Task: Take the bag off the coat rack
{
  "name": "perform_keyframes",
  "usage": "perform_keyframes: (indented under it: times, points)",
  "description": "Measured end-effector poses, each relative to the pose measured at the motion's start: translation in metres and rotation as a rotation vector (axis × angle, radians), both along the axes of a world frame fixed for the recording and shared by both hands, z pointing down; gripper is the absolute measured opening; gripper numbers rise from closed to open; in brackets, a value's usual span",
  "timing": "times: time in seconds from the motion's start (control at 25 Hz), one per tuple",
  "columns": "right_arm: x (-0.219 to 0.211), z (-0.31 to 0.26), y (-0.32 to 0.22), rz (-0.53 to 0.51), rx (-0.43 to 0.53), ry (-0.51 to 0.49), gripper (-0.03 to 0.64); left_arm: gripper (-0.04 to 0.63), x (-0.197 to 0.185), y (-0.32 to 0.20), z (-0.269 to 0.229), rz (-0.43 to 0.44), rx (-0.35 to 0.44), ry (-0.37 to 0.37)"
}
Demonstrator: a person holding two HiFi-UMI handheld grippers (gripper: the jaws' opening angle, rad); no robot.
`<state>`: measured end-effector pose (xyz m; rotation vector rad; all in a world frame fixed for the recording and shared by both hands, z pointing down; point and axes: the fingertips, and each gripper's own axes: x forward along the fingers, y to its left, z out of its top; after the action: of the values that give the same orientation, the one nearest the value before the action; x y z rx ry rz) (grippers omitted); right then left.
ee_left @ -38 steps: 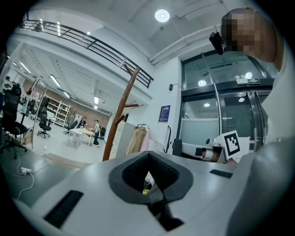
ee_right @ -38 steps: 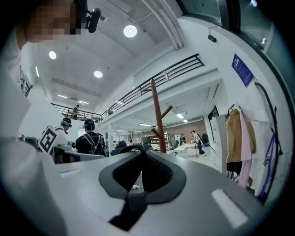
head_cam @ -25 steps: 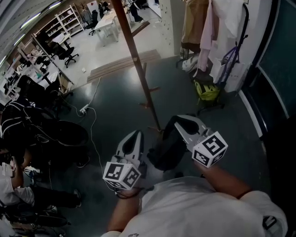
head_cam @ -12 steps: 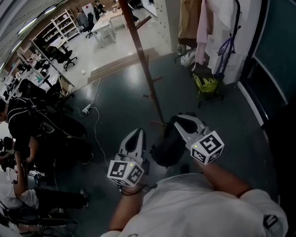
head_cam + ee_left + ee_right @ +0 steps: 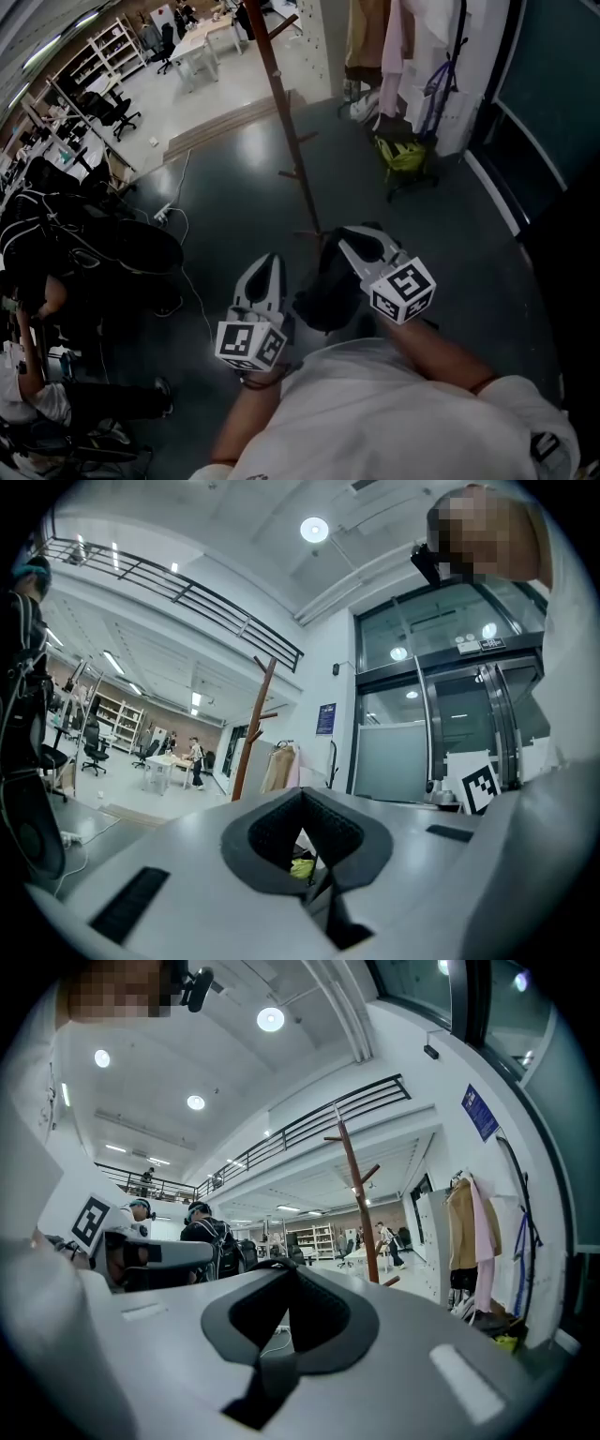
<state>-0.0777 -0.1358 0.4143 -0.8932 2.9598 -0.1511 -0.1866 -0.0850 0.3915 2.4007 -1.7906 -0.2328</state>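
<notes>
Head view: the right gripper [image 5: 354, 240] has its jaws closed at the top of the soft black fabric bag [image 5: 323, 291]. The bag hangs below and just left of the jaw tips, with its long axis running downward. The left gripper [image 5: 267, 267] is just beside the bag on its other side. Its jaws are also together, and they hold nothing. The tall brown wooden coat rack [image 5: 286, 122] stands ahead of both claws. Its feet are near the bag, but no peg touches the bag, so I judge the bag is already off the rack and carried by the right claw alone.

Left gripper view: the jaw tips meet, and only the small diamond gap between the pads is left. Nothing sits in that gap. A yellow-green bag on the floor [image 5: 300, 866] shows through it, well beyond. The rack's pole is ahead and to the left of this claw.

Right gripper view: the jaws are pressed together. A thin dark band lies across the tips and looks like the bag's strap, though the bag's body is out of sight below. The pole rises ahead and slightly right. What remains is probably to carry the bag clear, and the load hangs from the right claw alone.
</notes>
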Motion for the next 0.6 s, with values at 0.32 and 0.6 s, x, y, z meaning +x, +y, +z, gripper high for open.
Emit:
perform_keyframes:
  times: [0.32, 0.6]
  points:
    - [-0.015, 0.017, 0.044, 0.016, 0.012, 0.02, 0.025, 0.006, -0.007, 0.038, 0.023, -0.01, -0.006, -0.013]
    - [-0.029, 0.031, 0.076, 0.024, -0.006, 0.034, 0.025, 0.006, -0.015, 0.062, 0.035, 0.002, -0.01, -0.027]
